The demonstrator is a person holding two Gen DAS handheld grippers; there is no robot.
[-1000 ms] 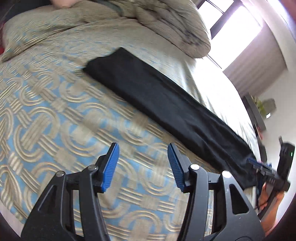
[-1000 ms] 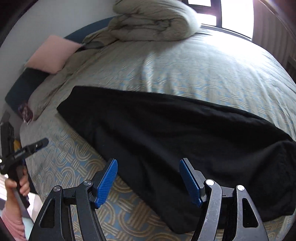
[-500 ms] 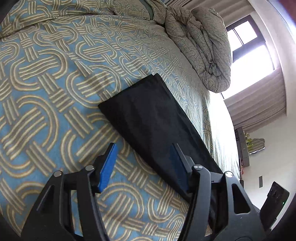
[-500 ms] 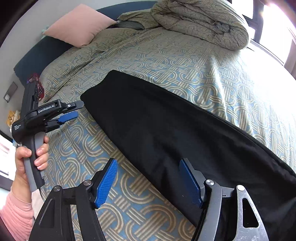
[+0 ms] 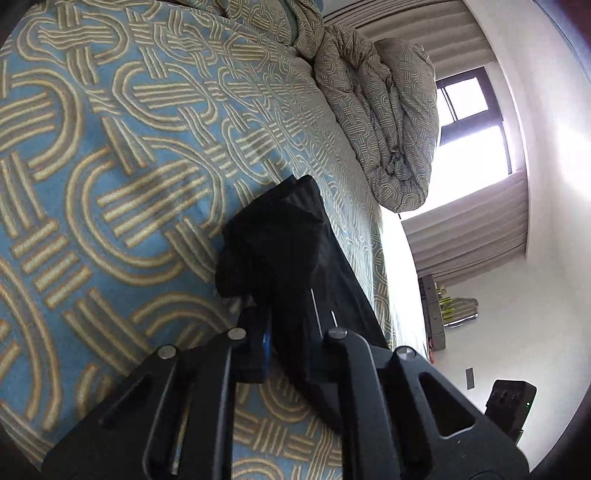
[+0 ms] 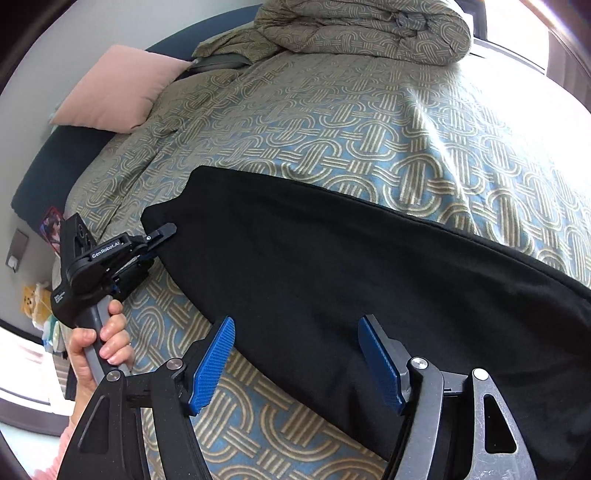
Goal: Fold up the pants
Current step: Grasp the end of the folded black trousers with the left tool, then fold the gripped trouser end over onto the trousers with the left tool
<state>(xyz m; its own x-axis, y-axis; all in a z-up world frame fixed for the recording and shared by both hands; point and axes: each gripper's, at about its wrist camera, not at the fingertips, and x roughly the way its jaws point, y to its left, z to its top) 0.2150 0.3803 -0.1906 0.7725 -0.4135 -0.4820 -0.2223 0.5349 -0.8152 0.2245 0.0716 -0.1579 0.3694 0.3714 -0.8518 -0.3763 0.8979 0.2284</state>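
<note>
My left tool point(image 5: 286, 332) pinches the hem end of the black pants point(image 6: 369, 266), bunching the cloth there. The pants lie folded lengthwise in a long strip across the patterned bedspread point(image 6: 369, 122). My right tool point(image 6: 297, 363) is spread wide, hovering over the pants' near edge. Beyond the pants, a rolled duvet point(image 6: 369, 29) and a pink pillow point(image 6: 122, 88) sit at the bed's head

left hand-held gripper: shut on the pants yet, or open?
Shut. The left hand-held gripper has its fingers closed on the bunched end of the black pants; the right hand-held gripper is open.
</note>
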